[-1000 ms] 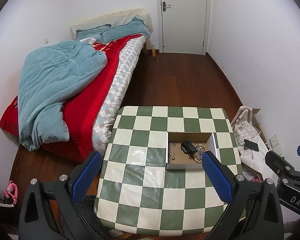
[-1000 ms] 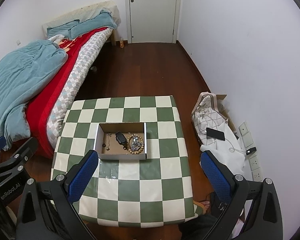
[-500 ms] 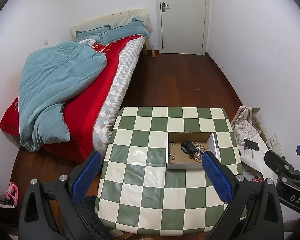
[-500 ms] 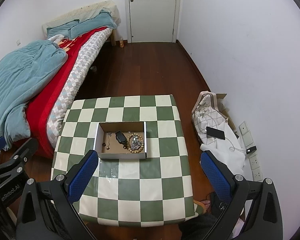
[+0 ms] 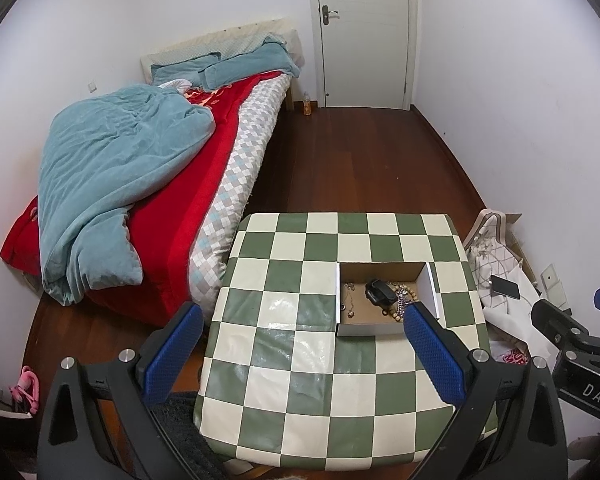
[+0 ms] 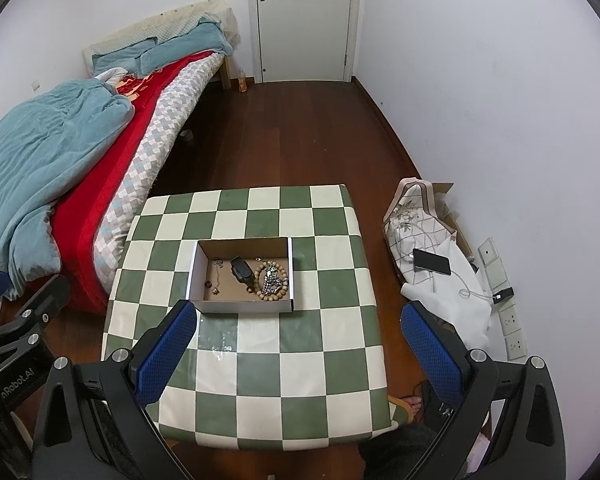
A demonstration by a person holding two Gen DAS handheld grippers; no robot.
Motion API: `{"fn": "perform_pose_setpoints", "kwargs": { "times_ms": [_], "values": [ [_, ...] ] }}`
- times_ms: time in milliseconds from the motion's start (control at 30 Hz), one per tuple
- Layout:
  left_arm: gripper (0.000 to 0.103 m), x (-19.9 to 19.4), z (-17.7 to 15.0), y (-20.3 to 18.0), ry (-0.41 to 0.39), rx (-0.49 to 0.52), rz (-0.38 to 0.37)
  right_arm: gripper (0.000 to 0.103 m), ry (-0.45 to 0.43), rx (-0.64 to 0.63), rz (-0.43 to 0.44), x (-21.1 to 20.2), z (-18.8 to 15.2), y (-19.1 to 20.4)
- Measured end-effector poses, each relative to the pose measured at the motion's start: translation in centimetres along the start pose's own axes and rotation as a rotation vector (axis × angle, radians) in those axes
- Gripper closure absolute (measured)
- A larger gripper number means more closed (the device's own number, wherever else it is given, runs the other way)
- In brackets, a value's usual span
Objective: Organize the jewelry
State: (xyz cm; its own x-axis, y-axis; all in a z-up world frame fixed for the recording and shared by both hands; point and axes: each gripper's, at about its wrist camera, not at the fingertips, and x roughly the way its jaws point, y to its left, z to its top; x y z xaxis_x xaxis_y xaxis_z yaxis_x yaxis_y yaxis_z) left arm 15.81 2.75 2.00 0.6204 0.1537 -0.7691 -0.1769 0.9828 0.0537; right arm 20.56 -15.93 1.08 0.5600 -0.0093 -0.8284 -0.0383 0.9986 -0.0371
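Left tongs [image 5: 302, 346]: spread wide, nothing between the blue pads, held above the near left part of the surface [image 5: 284, 360]. Right tongs [image 6: 298, 346]: also spread wide and empty, above the near edge of the same surface. Neither touches anything.

Surface: green and cream checked cover, glossy. On it, toward the far right half, an open shallow cardboard box [image 6: 242, 305] with white outer walls and brown floor. The jewelry lies inside:
- wooden bead bracelet [image 6: 260, 270], right side of box, coiled in a ring;
- silvery chain cluster [image 6: 271, 280], lying inside the bead ring;
- black watch-like item [image 6: 241, 270], centre, just left of the beads;
- thin chains and small pieces [image 6: 216, 276], left side; too small to identify.

Surroundings: bed [image 5: 172, 184] with red cover and teal blanket to the left; white door [image 5: 364, 32] at far wall; phone [image 6: 431, 262] on white cloth on the floor, right of the surface.
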Motion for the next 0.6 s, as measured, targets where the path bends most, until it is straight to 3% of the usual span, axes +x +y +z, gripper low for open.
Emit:
{"fn": "perform_pose_setpoints", "kwargs": {
  "times_ms": [600],
  "values": [
    [0.001,-0.3,-0.06,-0.1,-0.005,0.006,-0.003,0.0,-0.002,0.005,0.0,-0.07,0.13,-0.27]
  ]
}}
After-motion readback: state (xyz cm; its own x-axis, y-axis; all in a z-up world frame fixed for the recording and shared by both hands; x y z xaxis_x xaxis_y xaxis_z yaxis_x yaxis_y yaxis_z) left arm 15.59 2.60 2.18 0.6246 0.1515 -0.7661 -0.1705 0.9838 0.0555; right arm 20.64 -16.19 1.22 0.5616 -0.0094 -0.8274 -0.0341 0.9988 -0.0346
